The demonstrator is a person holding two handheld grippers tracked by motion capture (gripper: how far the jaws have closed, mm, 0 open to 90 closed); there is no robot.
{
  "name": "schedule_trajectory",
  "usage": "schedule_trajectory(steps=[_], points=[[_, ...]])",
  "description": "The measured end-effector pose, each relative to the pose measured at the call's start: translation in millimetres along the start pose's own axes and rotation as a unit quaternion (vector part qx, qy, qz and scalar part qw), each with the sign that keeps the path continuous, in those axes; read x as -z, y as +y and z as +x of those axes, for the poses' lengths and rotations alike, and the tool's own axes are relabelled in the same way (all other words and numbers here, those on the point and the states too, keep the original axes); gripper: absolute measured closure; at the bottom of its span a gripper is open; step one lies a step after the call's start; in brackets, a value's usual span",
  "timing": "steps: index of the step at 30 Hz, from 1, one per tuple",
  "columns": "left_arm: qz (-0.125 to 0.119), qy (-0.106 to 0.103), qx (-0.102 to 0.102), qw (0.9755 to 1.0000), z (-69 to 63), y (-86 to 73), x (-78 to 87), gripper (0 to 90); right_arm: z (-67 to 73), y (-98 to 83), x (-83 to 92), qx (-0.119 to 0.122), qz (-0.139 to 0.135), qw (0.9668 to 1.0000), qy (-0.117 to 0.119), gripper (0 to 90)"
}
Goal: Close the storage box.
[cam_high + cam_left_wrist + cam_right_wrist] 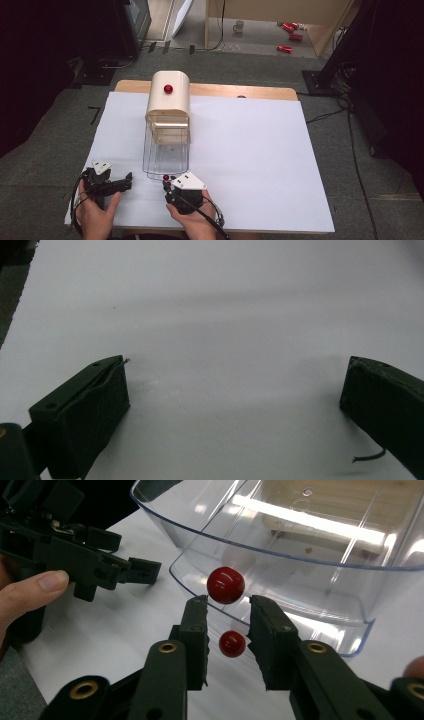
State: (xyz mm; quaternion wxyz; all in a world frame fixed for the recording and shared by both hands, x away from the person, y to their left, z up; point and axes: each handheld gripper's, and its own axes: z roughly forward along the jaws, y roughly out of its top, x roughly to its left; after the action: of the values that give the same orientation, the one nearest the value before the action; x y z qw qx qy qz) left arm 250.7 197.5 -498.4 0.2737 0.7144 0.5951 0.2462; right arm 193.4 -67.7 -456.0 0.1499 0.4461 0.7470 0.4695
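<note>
The bench (260, 150) had a white sheet over it, w/ a cream bread-bin-style box (168, 97) at the far left-centre and a red knob (168, 89) on its top. A clear plastic drawer/lid (167, 155) stuck out from the box's front toward the person; clear walls made its exact edges hard to read from the high view.

Right tool (228, 625) sat at the near edge of that clear lid, jaws narrow but w/ a gap between them. A small red ball knob (226, 585) on the clear rim sat just above/beyond the jaw tips, and a second red ball below it (232, 643) between the jaws looked like a reflection in the plastic, couldn't tell for sure. Couldn't tell if the pads touched the knob; they seemed apart from it. In the high view the right hand (192, 220) covered most of the tool, its wrist cut off at the bottom edge.

Left tool (235, 390) rested low over bare white sheet, jaws wide, nothing between them. It lay well left of the clear lid, held by the left hand (95, 212); in the right gripper view its body was partly cut off at the frame's left edge.

Floor behind: a mug (239, 26) and red cans (290, 35), small and blurry.
</note>
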Motion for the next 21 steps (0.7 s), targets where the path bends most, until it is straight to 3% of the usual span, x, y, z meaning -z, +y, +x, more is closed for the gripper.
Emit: schedule_trajectory(steps=[7, 21], points=[[0.000, 0.000, 0.000, 1.0000, 0.0, 0.0, 0.0, 0.0, 3.2, 0.5, -4.0, -0.007, -0.004, 1.0000, -0.004, 76.8], [0.000, 0.000, 0.000, 1.0000, 0.0, 0.0, -0.1, 0.0, 5.3, 15.4, 4.0, 0.003, -0.017, 0.9999, -0.001, 77.0]])
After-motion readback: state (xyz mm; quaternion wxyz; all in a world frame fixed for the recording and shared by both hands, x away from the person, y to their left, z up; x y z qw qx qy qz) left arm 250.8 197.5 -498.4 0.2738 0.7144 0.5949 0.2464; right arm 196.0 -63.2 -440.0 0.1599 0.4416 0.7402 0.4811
